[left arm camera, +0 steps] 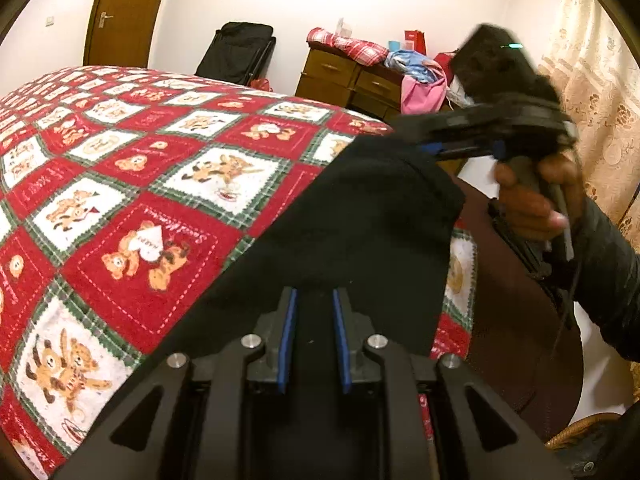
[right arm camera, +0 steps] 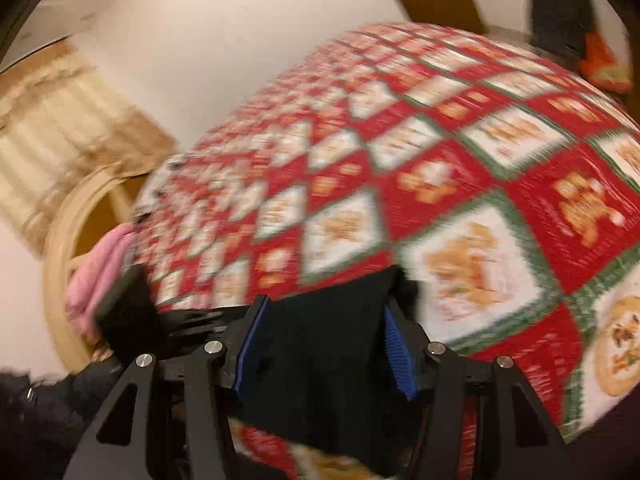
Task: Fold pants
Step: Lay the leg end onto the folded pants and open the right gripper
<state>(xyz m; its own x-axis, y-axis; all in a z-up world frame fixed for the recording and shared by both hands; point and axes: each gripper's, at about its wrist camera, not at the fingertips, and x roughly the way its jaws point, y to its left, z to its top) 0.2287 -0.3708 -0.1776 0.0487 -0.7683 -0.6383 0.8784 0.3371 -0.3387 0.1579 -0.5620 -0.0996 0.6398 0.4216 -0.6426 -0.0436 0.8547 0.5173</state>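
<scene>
The black pants [left arm camera: 360, 208] lie on the near right corner of the red teddy-bear bedspread [left arm camera: 132, 208], reaching from my left gripper up toward the bed's edge. My left gripper [left arm camera: 315, 296] has its blue pads close together, with the black cloth pinched between them. At the upper right a hand [left arm camera: 536, 196] holds my right gripper [left arm camera: 426, 142] at the far end of the pants. The blurred right wrist view shows my right gripper [right arm camera: 326, 308] with its jaws wide apart. A fold of the pants [right arm camera: 328, 352] sits loosely between the blue pads [right arm camera: 250, 344].
A wooden dresser [left arm camera: 344, 76] piled with clothes, a black suitcase [left arm camera: 240, 52] and a door [left arm camera: 120, 12] stand beyond the bed. A curtain [left arm camera: 592, 92] hangs on the right. A wicker chair [right arm camera: 60, 248] with pink cloth [right arm camera: 100, 276] stands beside the bed.
</scene>
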